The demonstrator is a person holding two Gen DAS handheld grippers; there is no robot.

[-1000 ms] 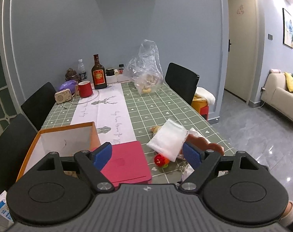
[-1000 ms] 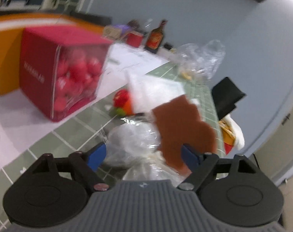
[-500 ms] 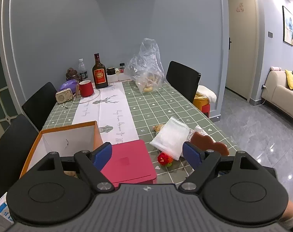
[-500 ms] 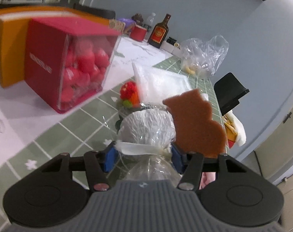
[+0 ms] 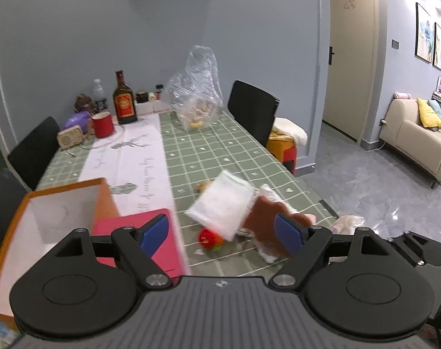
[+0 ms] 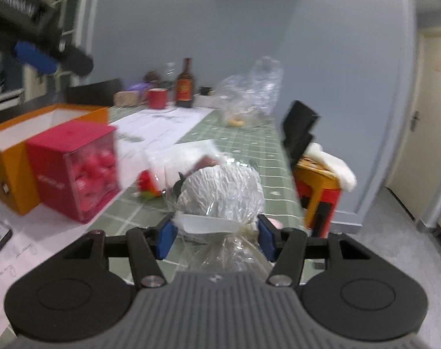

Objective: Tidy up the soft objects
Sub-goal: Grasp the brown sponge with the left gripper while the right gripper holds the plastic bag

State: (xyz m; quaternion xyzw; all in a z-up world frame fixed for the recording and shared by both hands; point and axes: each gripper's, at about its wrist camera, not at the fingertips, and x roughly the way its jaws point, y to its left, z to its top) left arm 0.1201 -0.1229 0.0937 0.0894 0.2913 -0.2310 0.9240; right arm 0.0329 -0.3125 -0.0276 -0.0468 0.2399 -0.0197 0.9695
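My right gripper (image 6: 216, 237) is shut on the tied neck of a clear plastic bag holding a pale crinkled soft bundle (image 6: 220, 192), which hangs above the green checked table (image 6: 243, 151). My left gripper (image 5: 221, 234) stands open over the table's near end with nothing between its fingers. Beyond its fingers lie a flat white packet (image 5: 223, 203), a brown soft toy (image 5: 267, 221) and a small red toy (image 5: 208, 238). An open orange box (image 5: 60, 203) sits at the left, with a pink-red box (image 5: 133, 232) beside it.
At the far end stand a clear bag of snacks (image 5: 195, 107), a dark bottle (image 5: 124, 101), a red mug (image 5: 103, 123) and small items. Black chairs (image 5: 252, 107) flank the table. An orange stool with a cloth (image 5: 284, 145) stands at the right.
My right gripper closed on the bagged bundle, then rose with it and rolled level. My left gripper shifted a little over the table and stayed open.
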